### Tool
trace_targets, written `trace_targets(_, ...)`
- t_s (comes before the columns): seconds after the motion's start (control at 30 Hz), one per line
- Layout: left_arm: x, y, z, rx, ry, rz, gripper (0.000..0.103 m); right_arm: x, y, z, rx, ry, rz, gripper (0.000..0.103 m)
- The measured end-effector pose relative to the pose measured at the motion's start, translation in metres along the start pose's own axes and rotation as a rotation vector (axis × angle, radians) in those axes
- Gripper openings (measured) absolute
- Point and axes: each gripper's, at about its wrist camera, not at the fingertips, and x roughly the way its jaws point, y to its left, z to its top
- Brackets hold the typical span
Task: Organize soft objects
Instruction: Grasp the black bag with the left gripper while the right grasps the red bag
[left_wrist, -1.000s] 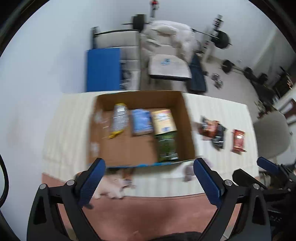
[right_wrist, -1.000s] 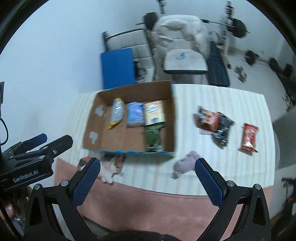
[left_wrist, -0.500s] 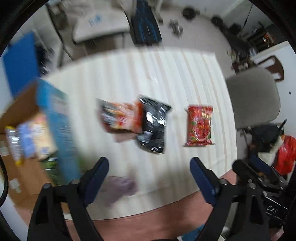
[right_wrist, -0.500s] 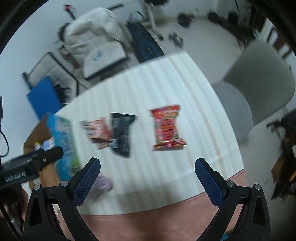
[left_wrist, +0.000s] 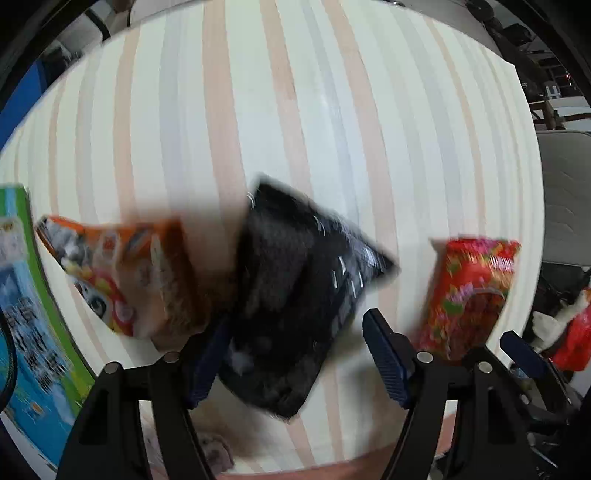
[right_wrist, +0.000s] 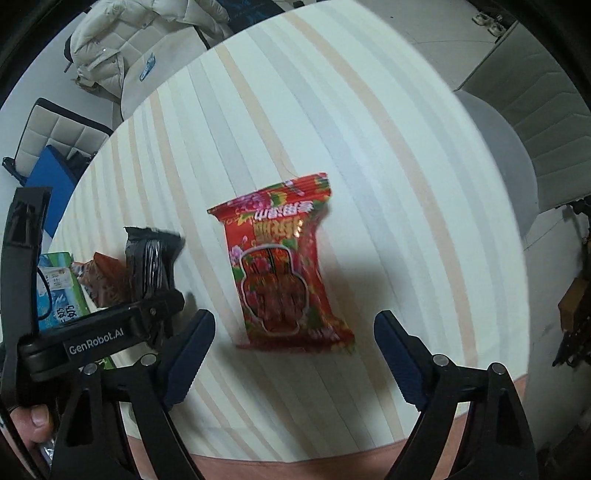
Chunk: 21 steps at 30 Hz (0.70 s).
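Observation:
A black snack bag (left_wrist: 295, 295) lies on the striped table, its near end between the open fingers of my left gripper (left_wrist: 295, 354). An orange snack bag (left_wrist: 122, 273) lies just to its left, touching it. A red snack bag (left_wrist: 469, 295) lies to the right. In the right wrist view the red bag (right_wrist: 284, 266) lies flat just ahead of my open, empty right gripper (right_wrist: 295, 354). The black bag (right_wrist: 151, 262) and orange bag (right_wrist: 101, 277) show at the left, behind the left gripper's body (right_wrist: 99, 336).
The cardboard box's blue and green printed side (left_wrist: 26, 314) stands at the left of the table. A purple plush toy (left_wrist: 218, 452) lies by the table's near edge. A grey chair (right_wrist: 532, 122) stands past the table's right edge. The striped table (right_wrist: 332, 110) extends far ahead.
Both grippers have swung right from the box and dropped low over the snack bags. The left now straddles the black bag's near end; the right sits just before the red bag.

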Motion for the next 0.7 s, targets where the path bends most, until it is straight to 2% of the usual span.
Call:
trace_targets(0.03,0.000,0.000,0.002,0.011,-0.005,0.017,0.055,0.004,0.003,0.003,-0.004,0.004,-0.001,0.090)
trace_targets(0.1,-0.001,0.004,0.003,0.006,-0.006,0.005,0.052,0.011,0.009,0.008,-0.012,0.011,-0.012,0.090)
trace_targets(0.23,-0.006,0.008,0.002,0.012,-0.033,0.020,0.048,0.031,0.022,0.016,-0.028,0.035,-0.047,0.088)
trace_targets(0.3,-0.010,0.012,0.001,-0.003,-0.036,0.007,0.046,0.038,0.031,0.017,-0.040,0.051,-0.062,0.067)
trace_targets(0.4,-0.017,0.015,-0.004,-0.020,-0.040,-0.020,0.045,0.047,0.038,0.014,-0.057,0.051,-0.133,0.055)
trace_targets(0.53,-0.033,0.018,-0.021,-0.018,-0.060,-0.062,0.045,0.044,0.039,0.005,-0.060,0.032,-0.131,0.050)
trace_targets(0.7,-0.067,0.017,-0.052,-0.024,-0.117,-0.141,0.045,0.031,0.034,-0.014,-0.041,0.021,-0.075,0.049)
